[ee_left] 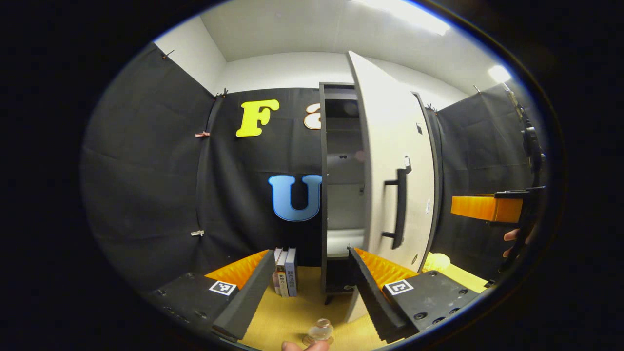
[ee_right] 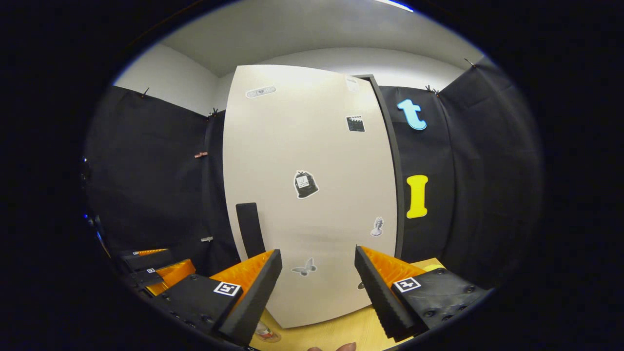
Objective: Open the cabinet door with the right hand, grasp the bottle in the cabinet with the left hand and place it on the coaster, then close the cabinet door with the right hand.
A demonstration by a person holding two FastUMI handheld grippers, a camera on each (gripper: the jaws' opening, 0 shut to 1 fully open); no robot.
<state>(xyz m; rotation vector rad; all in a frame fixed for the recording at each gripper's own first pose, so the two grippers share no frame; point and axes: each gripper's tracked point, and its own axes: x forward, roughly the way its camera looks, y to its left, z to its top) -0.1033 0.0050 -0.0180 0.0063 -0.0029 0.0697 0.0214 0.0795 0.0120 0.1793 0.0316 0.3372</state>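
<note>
A small clear glass bottle [ee_left: 320, 329] stands on the wooden table [ee_left: 292, 312], low between the fingers of my left gripper [ee_left: 310, 275], which is open and holds nothing. Whether a coaster lies under it I cannot tell. Beyond it the dark cabinet [ee_left: 341, 170] shows bare shelves, and its white door [ee_left: 390, 161] with a black handle [ee_left: 400, 207] stands partly open. The right gripper [ee_left: 487, 207] hovers off to the right of the door, held by a hand. In the right gripper view my right gripper [ee_right: 317, 273] is open, facing the stickered door [ee_right: 312, 195] without touching the handle [ee_right: 251, 229]. The bottle [ee_right: 265, 332] sits low left.
A few books [ee_left: 285, 273] stand upright left of the cabinet. A yellow object [ee_left: 436, 262] lies on the table behind the door's lower right. The left gripper [ee_right: 156, 273] appears at the left edge of the right gripper view.
</note>
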